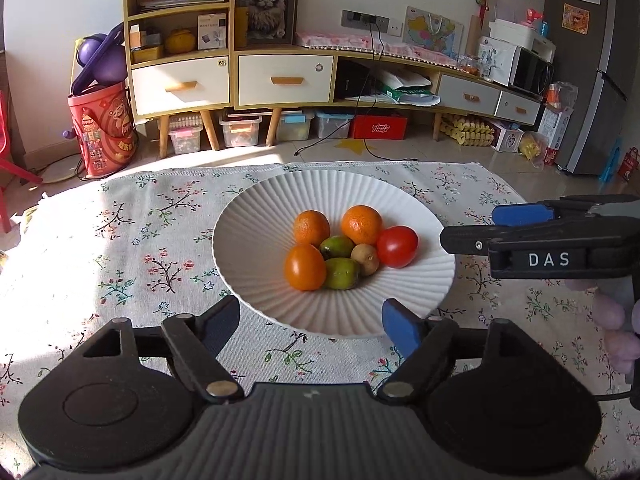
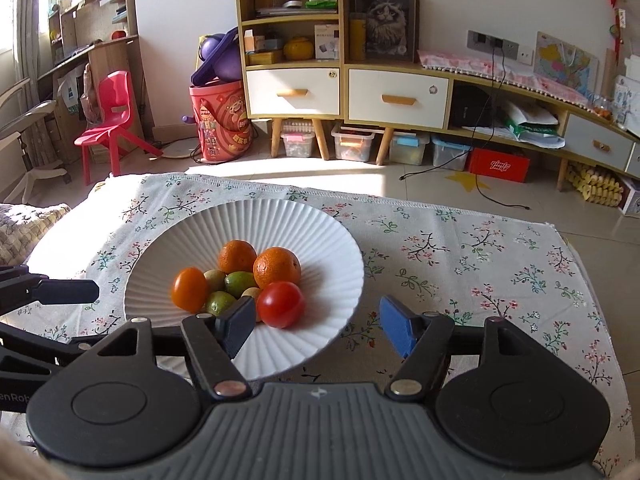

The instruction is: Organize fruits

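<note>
A white ribbed bowl [image 1: 260,216] [image 2: 320,236] stands on the floral tablecloth and holds several fruits: two oranges [image 1: 361,224] [image 2: 277,267], an orange tomato [image 1: 305,267] [image 2: 189,289], a red tomato [image 1: 397,246] [image 2: 280,304], green fruits [image 1: 342,273] [image 2: 239,283] and a brown kiwi [image 1: 365,259]. My left gripper [image 1: 312,328] is open and empty just short of the bowl's near rim. My right gripper [image 2: 318,330] is open and empty over the bowl's near right rim; it also shows in the left wrist view [image 1: 496,228] at the right of the bowl.
The floral tablecloth [image 1: 140,248] [image 2: 480,264] covers the table. Beyond the far table edge are a tiled floor, a wooden cabinet with drawers [image 1: 280,76] [image 2: 396,96], a red bucket [image 1: 104,128] and a red chair [image 2: 112,120].
</note>
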`<state>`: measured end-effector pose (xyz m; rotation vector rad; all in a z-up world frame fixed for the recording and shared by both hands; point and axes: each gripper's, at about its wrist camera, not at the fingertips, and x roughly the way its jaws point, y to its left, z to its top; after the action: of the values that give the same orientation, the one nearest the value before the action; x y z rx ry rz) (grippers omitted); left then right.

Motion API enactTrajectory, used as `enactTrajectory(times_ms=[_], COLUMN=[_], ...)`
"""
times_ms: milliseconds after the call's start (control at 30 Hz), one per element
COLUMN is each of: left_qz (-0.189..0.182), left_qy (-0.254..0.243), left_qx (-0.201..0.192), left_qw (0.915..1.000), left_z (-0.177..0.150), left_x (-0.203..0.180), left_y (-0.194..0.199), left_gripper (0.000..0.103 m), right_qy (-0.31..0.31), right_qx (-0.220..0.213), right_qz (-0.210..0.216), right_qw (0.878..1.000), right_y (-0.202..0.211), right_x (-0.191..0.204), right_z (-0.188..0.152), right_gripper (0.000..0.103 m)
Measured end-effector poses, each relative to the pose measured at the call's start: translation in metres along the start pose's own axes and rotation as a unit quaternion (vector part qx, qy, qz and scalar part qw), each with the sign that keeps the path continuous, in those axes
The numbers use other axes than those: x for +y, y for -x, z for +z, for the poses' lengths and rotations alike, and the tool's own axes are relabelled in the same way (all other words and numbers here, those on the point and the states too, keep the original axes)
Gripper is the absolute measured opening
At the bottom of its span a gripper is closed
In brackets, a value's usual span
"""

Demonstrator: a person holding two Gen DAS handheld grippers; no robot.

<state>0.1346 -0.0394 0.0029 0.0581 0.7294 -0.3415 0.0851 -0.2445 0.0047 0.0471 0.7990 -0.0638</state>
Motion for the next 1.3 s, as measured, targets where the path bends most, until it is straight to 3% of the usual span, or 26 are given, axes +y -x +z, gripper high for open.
enactTrajectory(times_ms=[533, 967, 1300], left_qz=[0.031, 0.064, 0.101], left_qy=[0.016, 0.040, 0.057], left_qx=[0.019, 0.030, 0.048], left_qw=[0.9992, 0.9967, 0.9921], left_z=[-0.027, -0.046, -0.042], left_x=[0.007, 0.010, 0.008], left_y=[0.018, 0.036, 0.047], left_gripper=[0.092, 0.092, 0.092], right_qy=[-0.006, -0.015, -0.001], right_qx=[0.025, 0.047, 0.049], right_qz=[0.002, -0.012, -0.040], right_qw=[1.000, 0.999, 0.998], right_y=[0.018, 0.031, 0.049], right_x=[0.010, 0.022, 0.045], right_z=[-0.022, -0.045, -0.048], right_gripper=[0.078, 0.089, 0.098])
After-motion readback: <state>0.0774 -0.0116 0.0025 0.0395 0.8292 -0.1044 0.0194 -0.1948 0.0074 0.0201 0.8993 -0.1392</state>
